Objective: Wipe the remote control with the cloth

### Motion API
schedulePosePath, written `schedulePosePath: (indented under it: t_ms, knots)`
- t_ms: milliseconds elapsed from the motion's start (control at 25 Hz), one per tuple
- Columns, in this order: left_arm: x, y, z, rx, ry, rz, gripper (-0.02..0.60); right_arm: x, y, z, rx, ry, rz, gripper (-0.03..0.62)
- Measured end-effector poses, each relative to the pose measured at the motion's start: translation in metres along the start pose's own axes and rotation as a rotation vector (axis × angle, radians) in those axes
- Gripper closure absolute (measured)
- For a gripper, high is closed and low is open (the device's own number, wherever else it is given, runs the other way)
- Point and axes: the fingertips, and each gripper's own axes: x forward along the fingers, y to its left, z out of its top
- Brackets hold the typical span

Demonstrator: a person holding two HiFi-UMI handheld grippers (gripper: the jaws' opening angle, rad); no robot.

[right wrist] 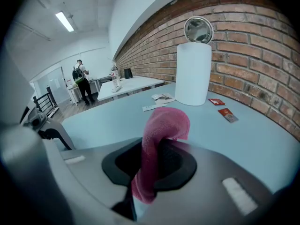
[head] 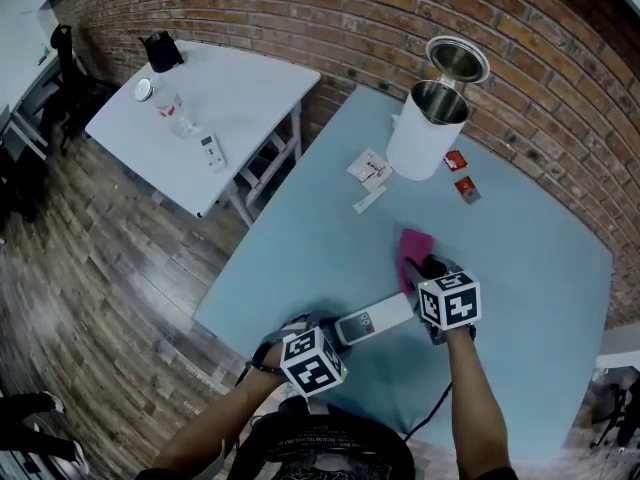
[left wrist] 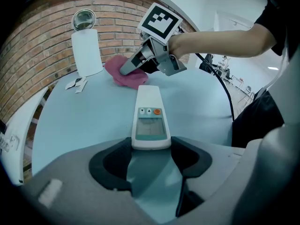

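Left tool (left wrist: pixel 151 147) is clamped on the near end of the remote control (left wrist: pixel 149 111), which lies on the pale blue desk (head: pixel 520 268) at lower centre of the head view. The right tool (right wrist: pixel 157 161) pinches the pink cloth (right wrist: pixel 164 123) just beyond the remote's far end. Gripped at one end only, the remote could swivel or slip under wiping pressure, and the loosely bunched cloth might drag free. The desk looks smooth, with a brick wall (head: pixel 300 8) along the top and a wooden floor (head: pixel 110 268) at left.

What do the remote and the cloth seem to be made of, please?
The remote looks like smooth, slightly glossy white plastic, judging by its hard moulded shell. The cloth seems soft pink terry or microfibre: fuzzy surface, limp folds.
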Motion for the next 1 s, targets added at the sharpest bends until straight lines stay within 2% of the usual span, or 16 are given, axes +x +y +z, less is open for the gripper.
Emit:
schedulePosePath:
  t_ms: [160,360,520,1000]
  knots:
    - [0.000,0.000,0.000,0.003,-0.002,0.001,0.330,0.004,0.006,0.009,-0.053,-0.007,-0.004,0.526]
    - [0.001,0.001,-0.001,0.006,0.006,-0.003,0.333,0.013,0.044,0.009,-0.120,0.037,0.124,0.526]
    - [0.000,0.001,0.000,0.005,0.006,-0.003,0.333,0.019,0.068,0.010,-0.139,0.055,0.193,0.526]
    - [0.002,0.001,-0.003,0.006,0.023,-0.009,0.332,0.028,0.112,0.008,-0.085,0.109,0.310,0.526]
